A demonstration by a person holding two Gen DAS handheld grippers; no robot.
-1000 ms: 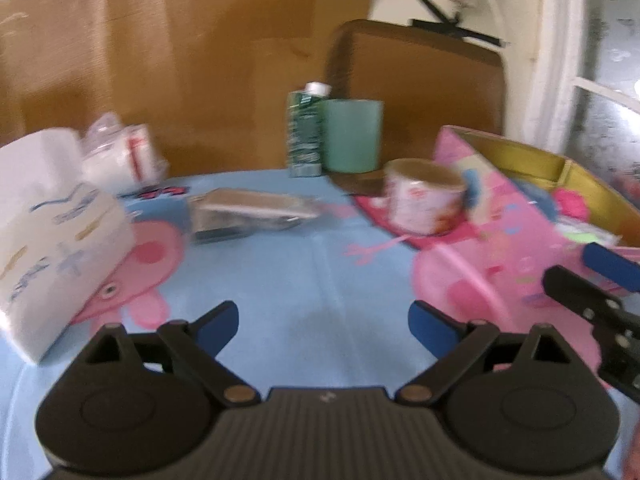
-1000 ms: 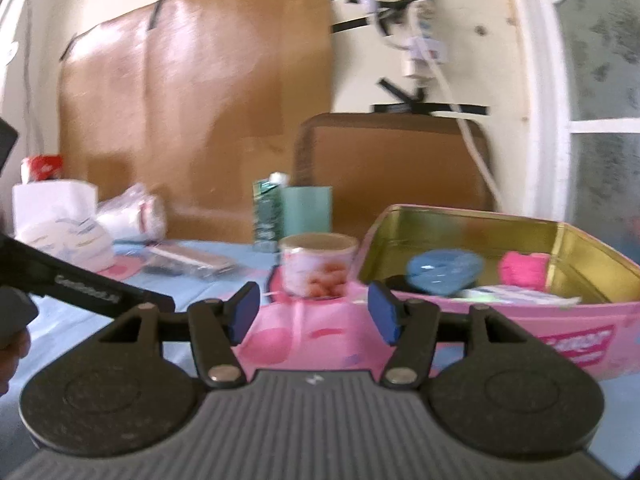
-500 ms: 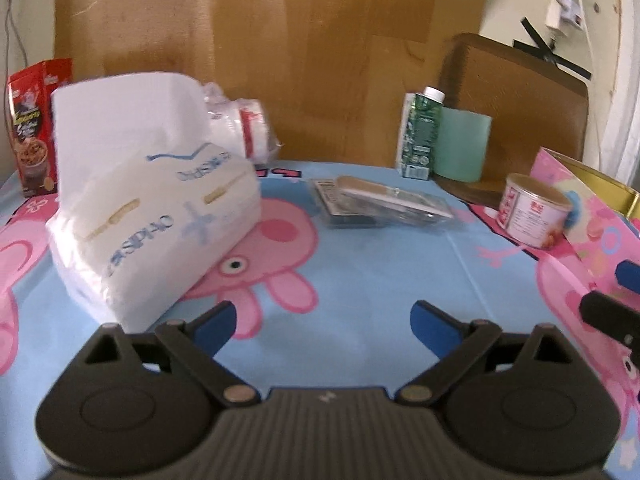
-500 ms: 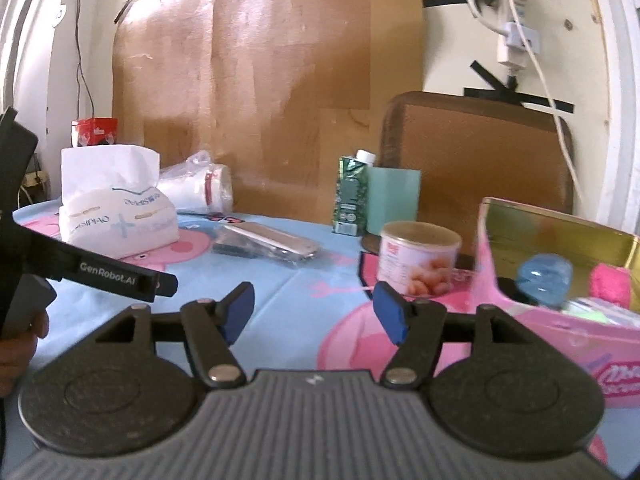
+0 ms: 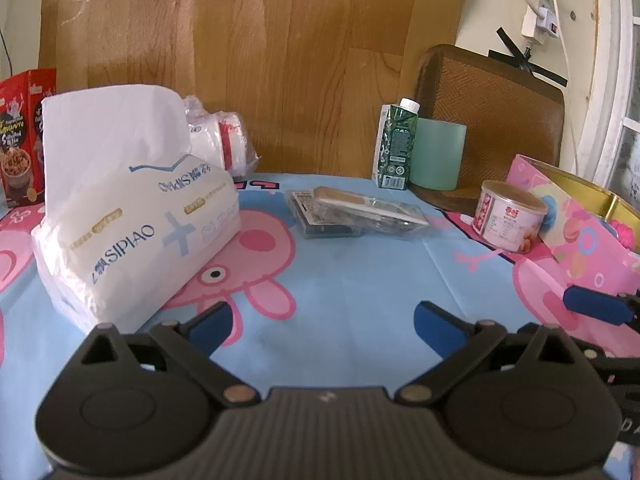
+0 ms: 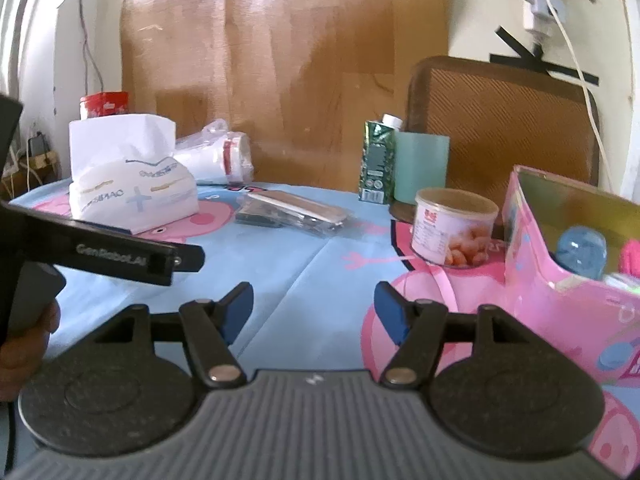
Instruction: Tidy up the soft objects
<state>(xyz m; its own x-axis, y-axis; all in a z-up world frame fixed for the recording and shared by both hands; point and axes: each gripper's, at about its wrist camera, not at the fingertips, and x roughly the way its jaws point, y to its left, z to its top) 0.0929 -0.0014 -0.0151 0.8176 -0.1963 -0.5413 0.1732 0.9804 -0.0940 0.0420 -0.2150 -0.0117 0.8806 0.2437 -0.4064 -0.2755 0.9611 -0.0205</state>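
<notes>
A white soft tissue pack [image 5: 136, 216] lies on the cartoon tablecloth, just beyond and left of my left gripper [image 5: 322, 320]. That gripper's jaws are opening with nothing between them. My right gripper [image 6: 313, 304] stands open and empty over the cloth, with the tissue pack [image 6: 128, 196] far to its left. At the right stands a pink tin box [image 6: 560, 280]. Inside it sit a blue soft object [image 6: 580, 248] and a pink fluffy one [image 6: 632, 260]. One fingertip [image 5: 596, 304] of the right gripper shows at the left wrist view's right edge.
A bag of white rolls [image 5: 220, 140] lies behind the tissue pack. A clear plastic pack [image 5: 356, 212] lies mid-table. A can [image 5: 508, 216], a green carton [image 5: 396, 148] and a green cup [image 5: 438, 160] stand near the box. A red snack box [image 5: 20, 140] is far left.
Both views have swung left, so the tissue pack now sits close in front of the left gripper. The left jaws have spread a little wider. The pink box has slid toward the right edge.
</notes>
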